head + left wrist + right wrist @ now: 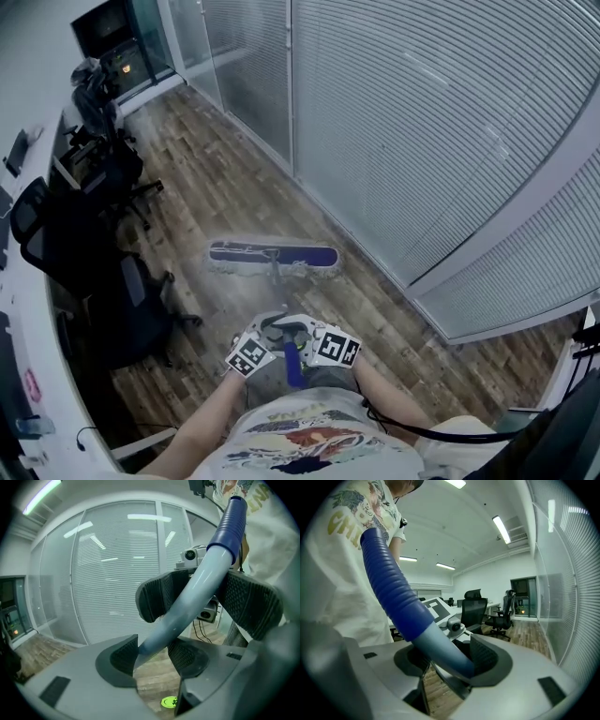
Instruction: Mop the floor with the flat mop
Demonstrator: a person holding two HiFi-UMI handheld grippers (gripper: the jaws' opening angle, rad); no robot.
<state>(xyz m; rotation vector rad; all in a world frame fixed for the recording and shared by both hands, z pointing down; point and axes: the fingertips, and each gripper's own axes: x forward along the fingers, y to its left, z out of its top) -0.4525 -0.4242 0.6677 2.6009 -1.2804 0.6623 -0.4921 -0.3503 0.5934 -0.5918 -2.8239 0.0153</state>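
Flat mop (273,254): blue, lying flat on wood floor (211,183); pale handle (187,606) slanting up, blue ribbed grip (389,588).

Wood floor (216,187), blinded glass wall (422,122), office chairs (122,309)

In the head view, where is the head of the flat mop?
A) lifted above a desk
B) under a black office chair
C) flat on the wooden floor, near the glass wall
C: the blue flat mop head with grey fringe lies flat on the brown wooden plank floor, close to the glass wall with white blinds, apart from the black office chairs.
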